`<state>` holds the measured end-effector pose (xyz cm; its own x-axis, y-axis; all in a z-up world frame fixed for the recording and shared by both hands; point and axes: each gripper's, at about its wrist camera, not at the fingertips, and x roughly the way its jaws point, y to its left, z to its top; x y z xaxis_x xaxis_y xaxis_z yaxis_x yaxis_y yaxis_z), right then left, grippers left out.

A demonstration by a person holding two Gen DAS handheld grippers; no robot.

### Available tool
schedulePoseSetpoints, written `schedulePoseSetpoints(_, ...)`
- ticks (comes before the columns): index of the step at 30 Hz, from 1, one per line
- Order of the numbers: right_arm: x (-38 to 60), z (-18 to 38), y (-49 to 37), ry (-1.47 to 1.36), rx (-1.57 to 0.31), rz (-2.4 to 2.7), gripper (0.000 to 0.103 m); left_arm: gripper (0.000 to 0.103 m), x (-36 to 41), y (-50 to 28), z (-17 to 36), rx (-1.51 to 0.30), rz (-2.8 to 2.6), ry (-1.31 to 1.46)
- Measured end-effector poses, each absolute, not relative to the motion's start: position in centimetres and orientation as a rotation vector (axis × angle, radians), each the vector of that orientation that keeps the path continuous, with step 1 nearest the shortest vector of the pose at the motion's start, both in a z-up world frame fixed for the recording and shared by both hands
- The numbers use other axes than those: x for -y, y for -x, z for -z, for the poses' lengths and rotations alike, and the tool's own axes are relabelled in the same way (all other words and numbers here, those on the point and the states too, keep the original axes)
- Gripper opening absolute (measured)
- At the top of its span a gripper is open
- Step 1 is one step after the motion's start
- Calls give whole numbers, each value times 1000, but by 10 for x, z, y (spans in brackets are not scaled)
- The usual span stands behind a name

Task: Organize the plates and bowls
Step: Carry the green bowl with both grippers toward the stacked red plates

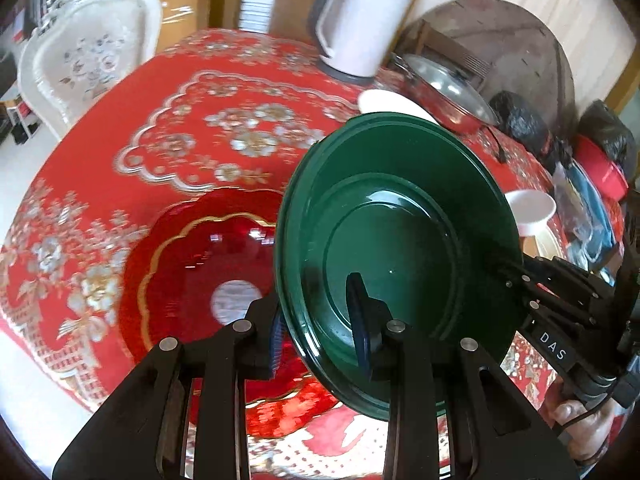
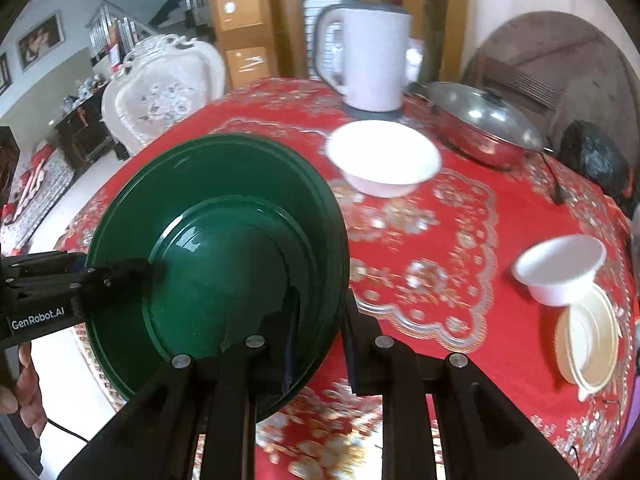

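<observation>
A white kettle (image 2: 370, 60) stands beside a lidded steel pan (image 2: 484, 126) on the red tablecloth (image 2: 460, 216).

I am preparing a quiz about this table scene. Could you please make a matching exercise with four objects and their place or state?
Things:
1. green plate
2. red plate
3. white kettle
4. metal pot

Place or state:
A. covered by a glass lid, at the table's far right
B. lying flat on the tablecloth
C. gripped at its rim by both hand-held grippers
D. standing upright at the far edge of the table

Pairs: 1-C, 2-B, 3-D, 4-A
</observation>
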<state>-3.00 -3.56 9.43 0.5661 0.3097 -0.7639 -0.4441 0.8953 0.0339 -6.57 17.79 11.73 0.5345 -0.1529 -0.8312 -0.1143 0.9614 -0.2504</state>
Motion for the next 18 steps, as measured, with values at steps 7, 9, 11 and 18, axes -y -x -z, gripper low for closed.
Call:
schedulePoseSetpoints(7, -6, -88, 29, 204, -875, -512, 21, 28, -216, 80, -109, -1005, -31, 361)
schedulePoseSetpoints(9, -13, -86, 29, 212, -880, -524, 21, 28, -223, 82, -104, -1009, -40, 376)
schedulePoseSetpoints(11, -21, -84, 28, 219, -884, -537, 21, 28, -232, 85, -101, -1012, -49, 391)
schedulePoseSetpoints(18, -46, -76, 30, 253, -903, -573, 21, 28, -255, 95, -85, -1025, -84, 449)
